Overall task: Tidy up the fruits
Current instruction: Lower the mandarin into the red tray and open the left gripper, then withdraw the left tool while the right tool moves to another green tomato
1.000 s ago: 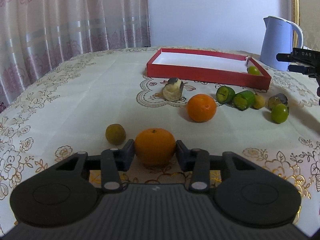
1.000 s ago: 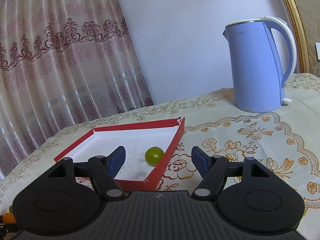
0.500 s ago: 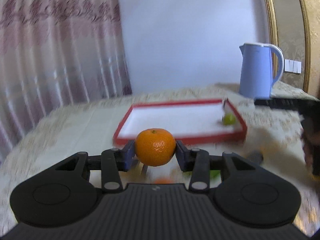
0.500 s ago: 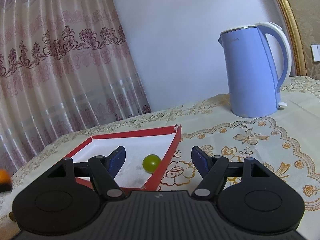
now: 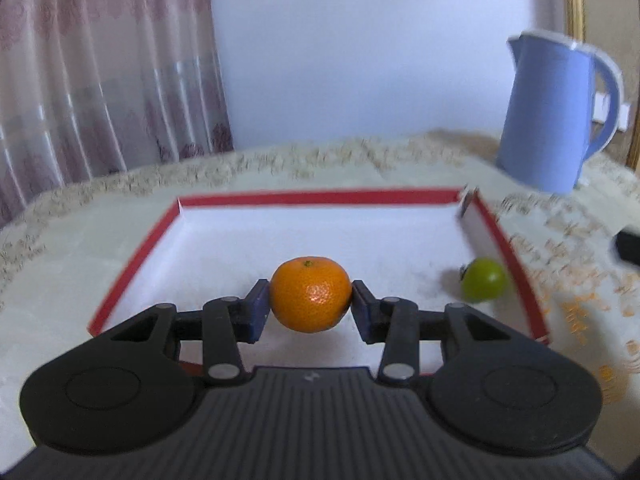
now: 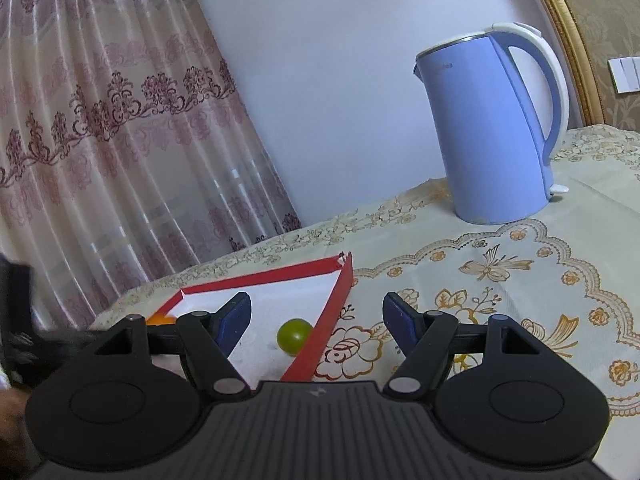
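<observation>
The left gripper (image 5: 311, 307) clamps the orange (image 5: 310, 294) above the tray (image 5: 132, 258), near its front edge. Lower it until it rests, then release; keep clear of the green fruit (image 5: 483, 280) by the right wall. The right gripper (image 6: 316, 316) hangs wide, empty.
</observation>
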